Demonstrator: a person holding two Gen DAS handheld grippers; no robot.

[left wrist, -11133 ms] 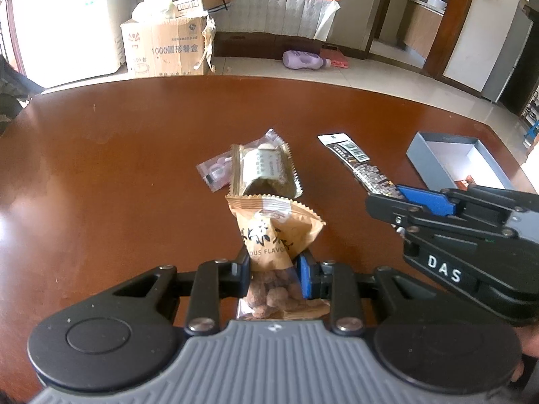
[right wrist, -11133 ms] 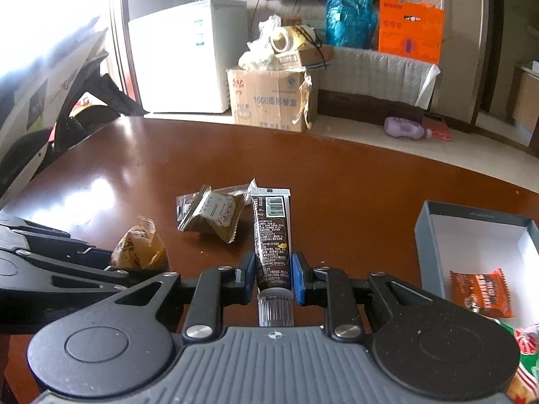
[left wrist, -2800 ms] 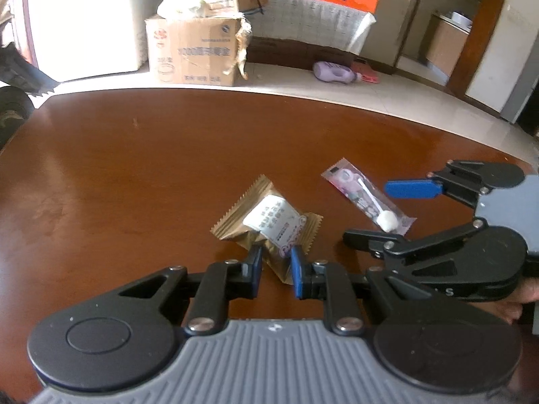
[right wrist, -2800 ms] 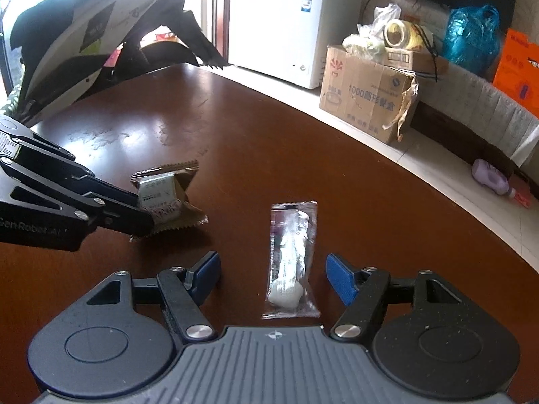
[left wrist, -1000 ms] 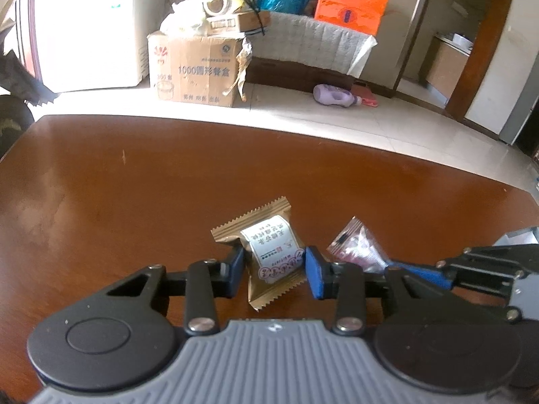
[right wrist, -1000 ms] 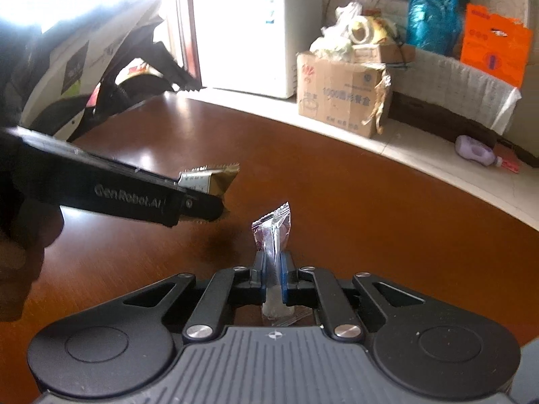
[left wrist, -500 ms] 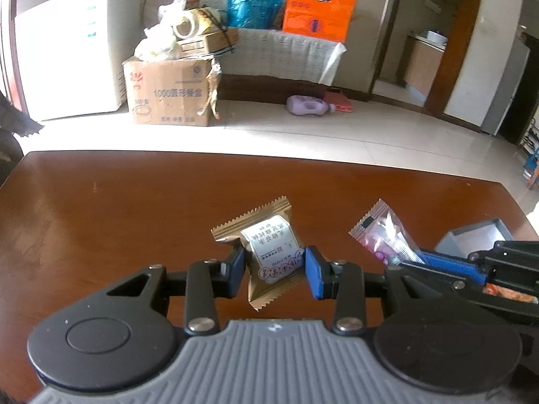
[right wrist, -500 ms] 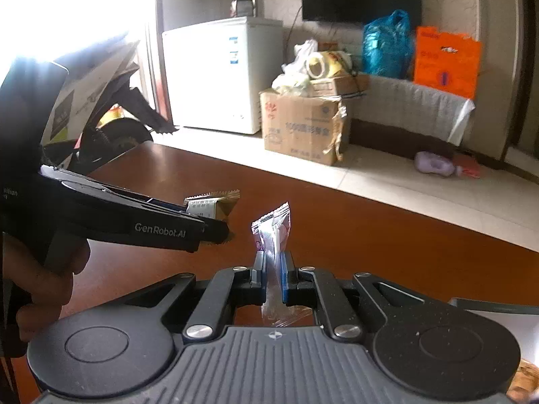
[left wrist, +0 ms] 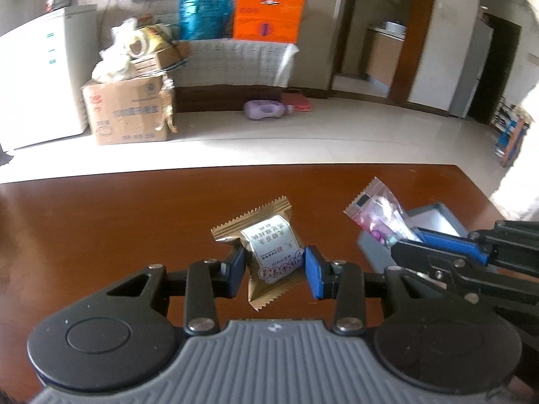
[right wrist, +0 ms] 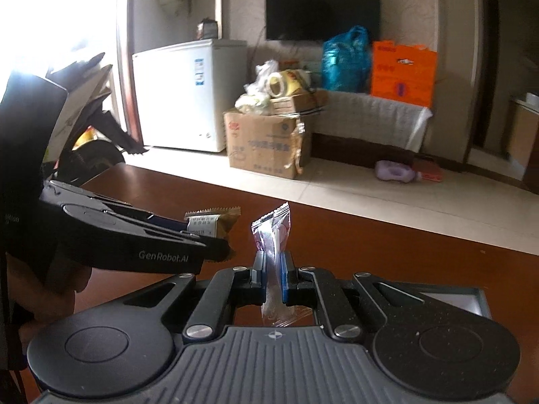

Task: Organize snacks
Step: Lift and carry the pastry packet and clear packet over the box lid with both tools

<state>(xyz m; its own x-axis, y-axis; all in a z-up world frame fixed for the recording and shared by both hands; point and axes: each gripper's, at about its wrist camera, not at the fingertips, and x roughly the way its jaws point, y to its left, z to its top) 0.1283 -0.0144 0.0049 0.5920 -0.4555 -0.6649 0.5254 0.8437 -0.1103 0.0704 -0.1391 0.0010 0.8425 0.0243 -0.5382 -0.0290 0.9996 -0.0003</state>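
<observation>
Two snacks held aloft above the counter point(left wrist: 118, 222), bound for the grey box point(left wrist: 438, 217).

Left gripper point(left wrist: 274, 271) clamped on a gold-wrapped pastry point(left wrist: 269, 250), right gripper point(right wrist: 271, 269) pinched tight on a clear candy packet point(right wrist: 274, 235); carrying step judged under way, with lowering over the box and releasing each snack inside as the next call. From the left wrist, box's open corner visible just behind the candy packet point(left wrist: 380, 217) and the right gripper point(left wrist: 416, 240); from the right wrist, only a sliver of box rim point(right wrist: 471, 293), but also the left gripper point(right wrist: 205, 235) side-on, pastry point(right wrist: 215, 222) poking out, and a hand point(right wrist: 43, 299) on its handle.
</observation>
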